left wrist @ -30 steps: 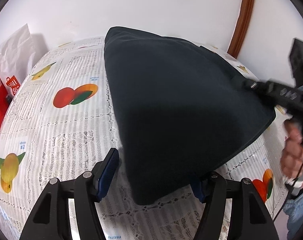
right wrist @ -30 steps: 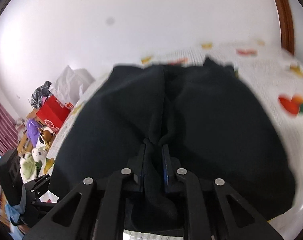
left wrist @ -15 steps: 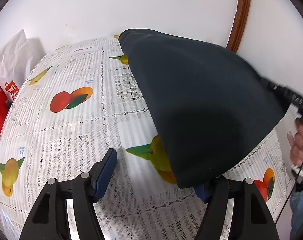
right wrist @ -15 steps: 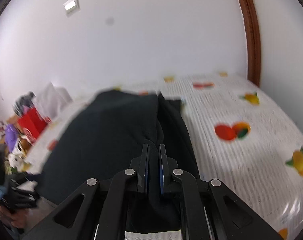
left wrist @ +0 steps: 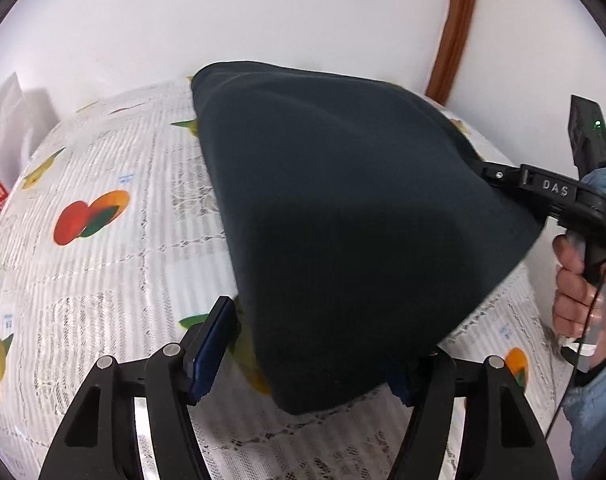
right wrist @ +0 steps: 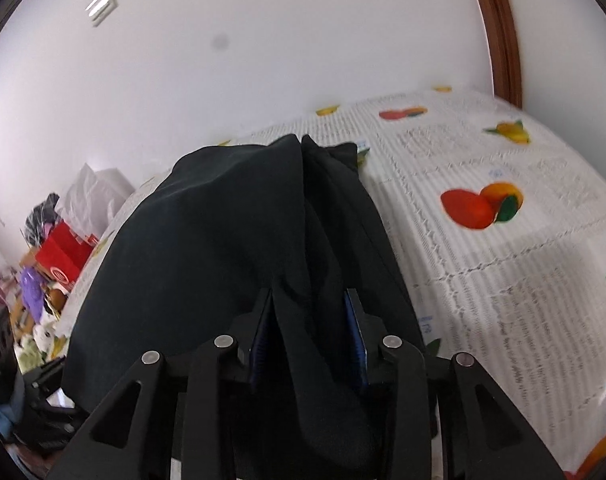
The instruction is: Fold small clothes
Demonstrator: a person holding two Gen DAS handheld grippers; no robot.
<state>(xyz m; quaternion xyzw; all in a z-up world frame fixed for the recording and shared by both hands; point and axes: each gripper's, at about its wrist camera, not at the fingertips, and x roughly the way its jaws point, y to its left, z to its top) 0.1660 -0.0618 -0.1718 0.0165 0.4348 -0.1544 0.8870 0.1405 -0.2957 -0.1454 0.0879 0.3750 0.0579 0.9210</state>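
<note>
The dark navy knit garment (left wrist: 343, 216) lay doubled on the fruit-print lace tabletop (left wrist: 103, 264), fold unfinished: right claw (right wrist: 309, 320) opening around its bunched edge, left claw (left wrist: 315, 354) wide, gripping nothing.

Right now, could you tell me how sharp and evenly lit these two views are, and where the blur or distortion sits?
Left wrist view: mostly sharp, the tablecloth bulging from fisheye, the dark garment shading its own near half. Right wrist view: softer, the tablecloth's fruit prints smeared at right, the garment nearly featureless black between the right gripper pads.
</note>
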